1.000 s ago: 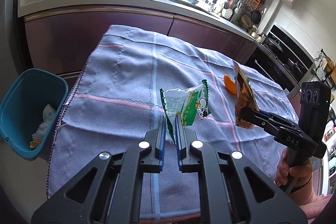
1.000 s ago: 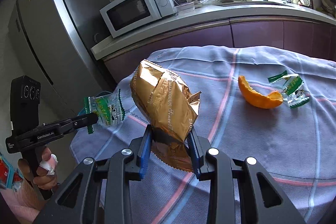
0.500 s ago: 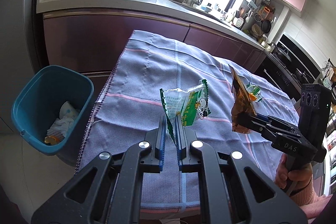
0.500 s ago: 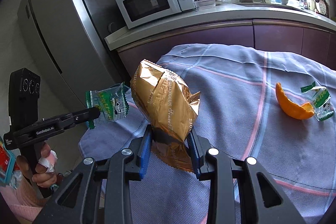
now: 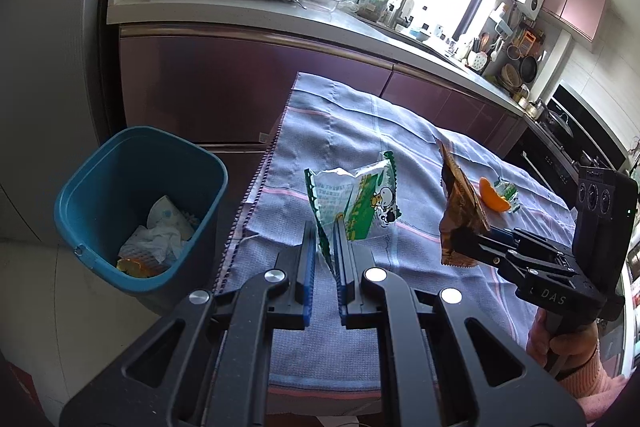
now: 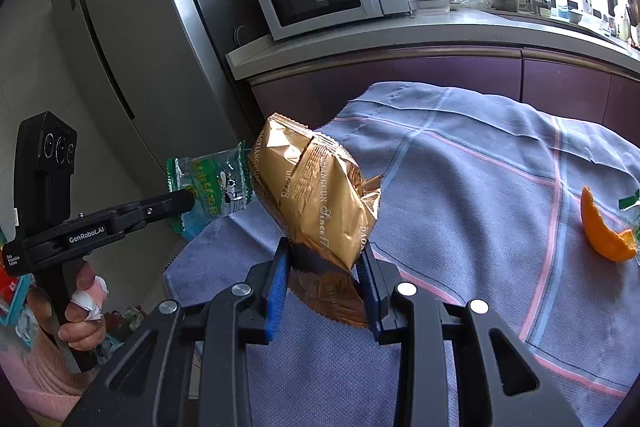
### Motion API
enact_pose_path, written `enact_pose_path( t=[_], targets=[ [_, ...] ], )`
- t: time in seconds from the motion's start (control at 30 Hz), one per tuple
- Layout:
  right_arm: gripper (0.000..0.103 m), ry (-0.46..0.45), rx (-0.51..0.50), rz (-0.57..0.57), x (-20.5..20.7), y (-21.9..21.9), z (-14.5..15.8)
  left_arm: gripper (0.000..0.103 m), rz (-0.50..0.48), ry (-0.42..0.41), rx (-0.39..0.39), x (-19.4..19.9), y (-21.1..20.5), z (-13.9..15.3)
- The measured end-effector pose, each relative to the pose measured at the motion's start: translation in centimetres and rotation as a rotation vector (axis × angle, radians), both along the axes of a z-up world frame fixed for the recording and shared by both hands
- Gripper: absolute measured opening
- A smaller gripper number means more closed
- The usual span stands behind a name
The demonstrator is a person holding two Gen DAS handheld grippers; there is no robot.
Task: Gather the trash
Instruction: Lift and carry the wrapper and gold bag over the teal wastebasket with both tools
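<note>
Teal bin (image 5: 136, 211) now fills more of the left view: both tools have swung left toward it. Left tool (image 5: 323, 247) is clamped on the green wrapper (image 5: 356, 203), right tool (image 6: 323, 275) on the gold bag (image 6: 316, 199), both above the desk (image 5: 360, 131)'s left edge; dropping looks next.

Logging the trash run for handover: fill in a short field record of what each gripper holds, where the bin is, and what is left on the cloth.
left gripper: shut on green and white wrapper
right gripper: shut on gold snack bag
bin: blue, on the floor beside the table's left edge, crumpled paper and scraps inside
left on cloth: orange peel, small green wrapper beside it
both held items: lifted above the cloth, not yet over the bin
</note>
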State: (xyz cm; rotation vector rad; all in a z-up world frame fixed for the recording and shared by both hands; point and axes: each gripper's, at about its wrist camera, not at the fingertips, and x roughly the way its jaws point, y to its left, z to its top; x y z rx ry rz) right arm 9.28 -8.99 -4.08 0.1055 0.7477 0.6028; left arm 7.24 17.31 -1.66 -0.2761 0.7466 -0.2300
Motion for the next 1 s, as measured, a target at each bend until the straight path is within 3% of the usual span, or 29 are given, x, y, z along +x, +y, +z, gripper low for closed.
enact_pose_path(
  t=[1.0],
  targets=[
    [0.031, -0.029, -0.062, 0.166, 1.9, 8.7, 1.0, 0.009, 0.187, -0.01, -0.015, -1.5, 7.9, 0.0]
  ],
)
